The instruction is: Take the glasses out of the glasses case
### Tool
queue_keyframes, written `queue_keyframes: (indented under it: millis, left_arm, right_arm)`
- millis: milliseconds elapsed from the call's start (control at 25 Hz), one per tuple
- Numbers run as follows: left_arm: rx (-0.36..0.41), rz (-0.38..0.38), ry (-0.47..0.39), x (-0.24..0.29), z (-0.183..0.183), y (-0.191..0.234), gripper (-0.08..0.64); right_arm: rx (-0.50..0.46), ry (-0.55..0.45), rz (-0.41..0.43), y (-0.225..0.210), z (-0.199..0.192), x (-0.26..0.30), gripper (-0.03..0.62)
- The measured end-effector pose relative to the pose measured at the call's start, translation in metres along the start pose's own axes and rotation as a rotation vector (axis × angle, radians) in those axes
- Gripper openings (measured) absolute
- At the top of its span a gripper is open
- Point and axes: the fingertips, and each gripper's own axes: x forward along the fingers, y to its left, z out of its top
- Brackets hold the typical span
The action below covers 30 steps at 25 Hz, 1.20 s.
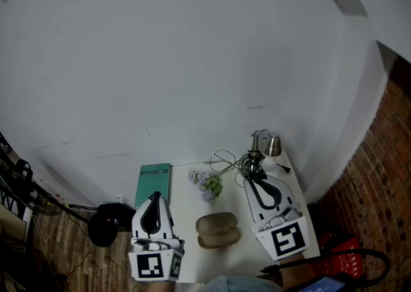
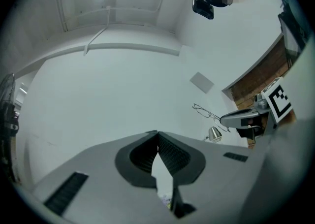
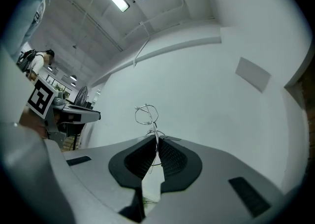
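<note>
Your left gripper (image 1: pixel 154 197) and right gripper (image 1: pixel 250 170) are white shells with a black teardrop-shaped lining round the jaws. At the six o'clock end of each sits a white cube, left (image 1: pixel 153 265) and right (image 1: pixel 287 240), printed with black square markers. Up close, the pads (image 2: pixel 170 151) are black and finely ribbed, and a dark slot (image 2: pixel 66 192) marks the shell at eight o'clock.

I see bare table (image 1: pixel 186 220) only left of the case (image 1: pixel 217 230); flowers (image 1: pixel 207 183) and a green book (image 1: pixel 154 183) block the far edge by the wall (image 1: pixel 192 60).
</note>
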Motion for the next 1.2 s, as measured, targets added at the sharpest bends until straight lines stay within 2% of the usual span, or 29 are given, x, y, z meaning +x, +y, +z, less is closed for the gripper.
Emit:
queue_keyframes:
  millis: [240,400,1200]
  left_arm:
    - [-0.013,0.006,0.014,-0.006,0.003,-0.004,0.006]
    - [-0.009,0.012,-0.031,-0.007,0.009,-0.002,0.006]
    - [-0.016,-0.004,0.001,-0.012,-0.001,-0.006,0.006]
  right_arm:
    - [-0.019,-0.013,-0.024,-0.002,0.01,-0.009,0.037]
    - [-0.019,-0.017,-0.032,-0.001,0.012,-0.011,0.035]
    - [-0.018,-0.004,-0.043,0.002,0.005,-0.015,0.032]
